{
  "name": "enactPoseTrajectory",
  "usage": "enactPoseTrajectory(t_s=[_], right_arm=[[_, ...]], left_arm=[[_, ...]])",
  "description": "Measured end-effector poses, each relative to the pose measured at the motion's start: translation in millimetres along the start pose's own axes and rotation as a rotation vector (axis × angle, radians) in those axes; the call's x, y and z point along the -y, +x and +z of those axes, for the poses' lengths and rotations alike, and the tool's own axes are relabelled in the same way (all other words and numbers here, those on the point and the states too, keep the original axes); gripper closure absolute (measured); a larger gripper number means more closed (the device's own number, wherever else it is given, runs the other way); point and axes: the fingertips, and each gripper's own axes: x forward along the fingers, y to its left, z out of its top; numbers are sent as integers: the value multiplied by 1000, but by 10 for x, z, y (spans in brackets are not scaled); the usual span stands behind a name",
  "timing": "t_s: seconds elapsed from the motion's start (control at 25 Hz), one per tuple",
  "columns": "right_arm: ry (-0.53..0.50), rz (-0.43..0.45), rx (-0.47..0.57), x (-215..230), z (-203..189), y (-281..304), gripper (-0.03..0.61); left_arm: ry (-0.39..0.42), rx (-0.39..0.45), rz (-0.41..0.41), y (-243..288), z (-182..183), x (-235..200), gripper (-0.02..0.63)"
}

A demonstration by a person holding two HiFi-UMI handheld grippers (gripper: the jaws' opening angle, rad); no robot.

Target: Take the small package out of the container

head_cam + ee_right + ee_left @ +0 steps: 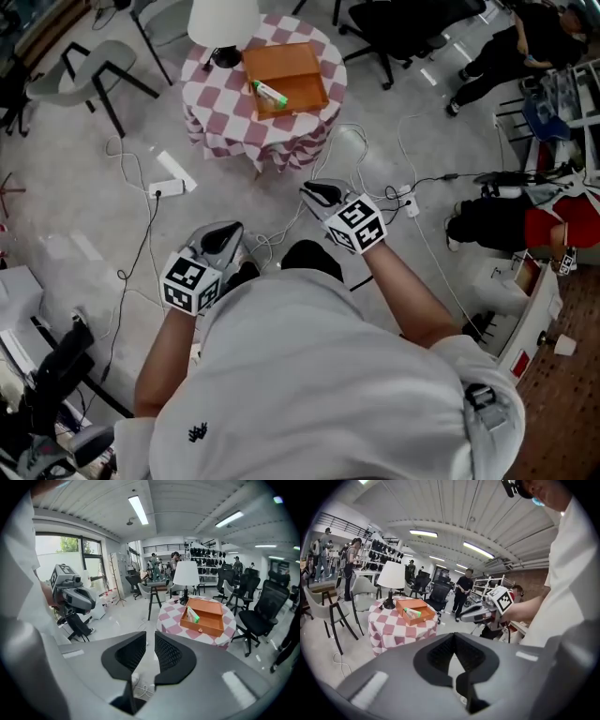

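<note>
An open orange box (298,75) stands on the round table with the red-and-white check cloth (220,98), some way ahead of me across the floor. The small green-and-white package (269,92) lies inside it against its left wall, and also shows in the left gripper view as the package (412,613) and in the right gripper view as the package (192,615). My left gripper (225,234) is held over the floor with its jaws together and nothing in them. My right gripper (322,192) is slightly further forward, its jaws a narrow gap apart and empty. Both are far short of the table.
A white table lamp (223,19) stands beside the box. Cables and a power strip (167,187) lie on the floor between me and the table. Grey chairs (84,70) stand at the left, black office chairs (403,23) behind, and bags (506,225) and people at the right.
</note>
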Motion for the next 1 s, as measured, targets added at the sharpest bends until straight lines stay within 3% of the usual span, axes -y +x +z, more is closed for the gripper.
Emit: enactPoseTrajectory(t_s=[0.24,0.4,0.6,1.0], right_arm=[[-42,-60,-49,410,299,378,532],[-62,-81,-82,823,487,771,523],[-94,-102,-131,1419,646,1232,511],[-171,-35,-252,2124,629,2109,476]], left_arm=[[-36,20,11,-88,123,-457,558],[-98,44,79,-217,175,-843,558],[-119,52,169,-344,302,-1155,558],[-193,81,347,-243,570,-1602,558]])
